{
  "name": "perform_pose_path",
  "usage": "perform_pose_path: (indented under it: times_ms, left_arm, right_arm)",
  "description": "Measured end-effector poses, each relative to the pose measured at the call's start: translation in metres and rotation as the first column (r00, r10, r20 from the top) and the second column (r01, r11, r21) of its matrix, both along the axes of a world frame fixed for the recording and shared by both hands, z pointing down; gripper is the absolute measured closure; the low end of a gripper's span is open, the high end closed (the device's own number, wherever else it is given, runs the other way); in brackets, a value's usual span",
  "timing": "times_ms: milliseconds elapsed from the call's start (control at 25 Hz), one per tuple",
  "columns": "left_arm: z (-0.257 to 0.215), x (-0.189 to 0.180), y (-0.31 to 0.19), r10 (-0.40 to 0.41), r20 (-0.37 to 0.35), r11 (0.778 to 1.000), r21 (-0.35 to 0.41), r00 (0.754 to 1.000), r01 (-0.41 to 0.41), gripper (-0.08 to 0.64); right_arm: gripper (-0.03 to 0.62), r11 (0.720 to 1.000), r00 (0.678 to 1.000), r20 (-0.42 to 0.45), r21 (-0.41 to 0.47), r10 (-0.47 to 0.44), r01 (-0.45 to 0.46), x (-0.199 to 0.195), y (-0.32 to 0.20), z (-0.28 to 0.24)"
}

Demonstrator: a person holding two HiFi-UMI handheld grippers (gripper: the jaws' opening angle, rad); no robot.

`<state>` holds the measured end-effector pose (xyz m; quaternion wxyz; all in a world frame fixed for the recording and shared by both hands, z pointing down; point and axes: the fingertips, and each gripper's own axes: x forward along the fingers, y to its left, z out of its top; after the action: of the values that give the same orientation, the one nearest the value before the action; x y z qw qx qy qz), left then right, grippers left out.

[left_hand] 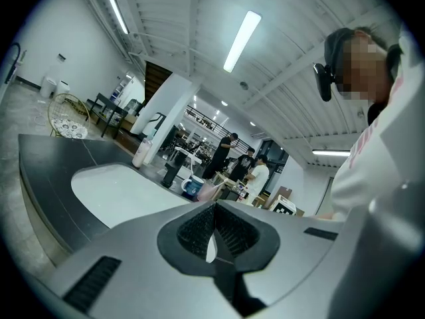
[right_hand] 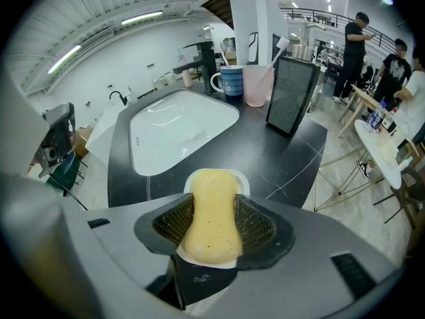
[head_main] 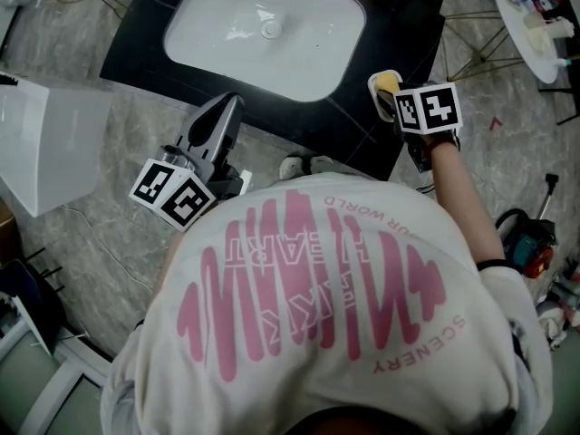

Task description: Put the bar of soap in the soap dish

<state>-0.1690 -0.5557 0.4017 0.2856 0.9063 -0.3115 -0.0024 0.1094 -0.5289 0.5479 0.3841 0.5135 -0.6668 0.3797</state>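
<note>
Soap bar (right_hand: 211, 211), yellow and waisted, sits at lower centre of the right gripper view. It is pinched at its middle between the right gripper (right_hand: 212, 223) pads, directly over the white soap dish (right_hand: 244, 181) on the black countertop (right_hand: 292, 161); contact with the dish is unclear. Beyond, at upper left, lies the white sink basin (right_hand: 179, 128), while the left gripper (left_hand: 212, 234) has its jaws closed together on nothing.

The bar of soap (right_hand: 211, 211) was pale yellow with tiny dark specks, the soap dish (right_hand: 244, 180) white. The countertop (right_hand: 292, 161) was black with thin pale veins, the basin (right_hand: 176, 128) glossy white. The right gripper (right_hand: 212, 226) was grey with black meshed pads (right_hand: 254, 226). Its marker cube (head_main: 428, 107) bore black-and-white squares.
</note>
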Motion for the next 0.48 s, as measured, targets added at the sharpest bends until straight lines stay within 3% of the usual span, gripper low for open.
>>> perform_pose_path:
  times_ms: [480]
  left_arm:
    - [-0.0012, 0.0004, -0.0008, -0.014, 0.001, 1.000, 0.005, 1.000, 0.014, 0.552]
  right_arm:
    - [0.394, 0.998, 0.998, -0.009, -0.006, -0.067, 0.067, -0.0057, -0.0066, 0.0016]
